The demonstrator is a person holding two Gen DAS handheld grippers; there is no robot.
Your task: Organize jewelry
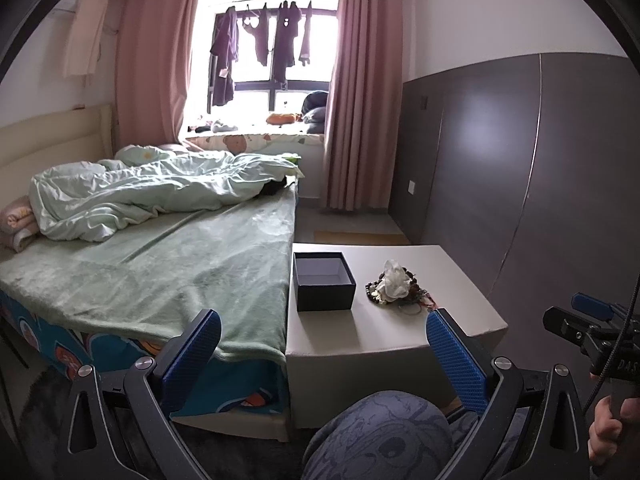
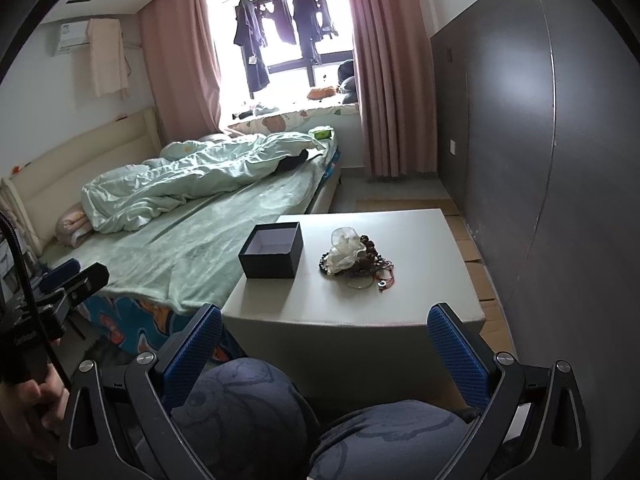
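An open dark box (image 1: 323,280) with a pale inside stands on a low white table (image 1: 384,332); it also shows in the right wrist view (image 2: 272,250). To its right lies a pile of jewelry (image 1: 394,286): dark bead bracelets, red cords and a white fabric flower, also in the right wrist view (image 2: 354,262). My left gripper (image 1: 320,344) is open and empty, held back from the table's near edge. My right gripper (image 2: 324,340) is open and empty, also short of the table (image 2: 360,320). The right gripper also shows at the right edge of the left wrist view (image 1: 588,320).
A bed with a green sheet (image 1: 160,264) and crumpled duvet adjoins the table's left side. A dark wall panel (image 1: 520,160) runs along the right. The person's knees (image 2: 320,420) are below the grippers. Pink curtains and a window are at the back.
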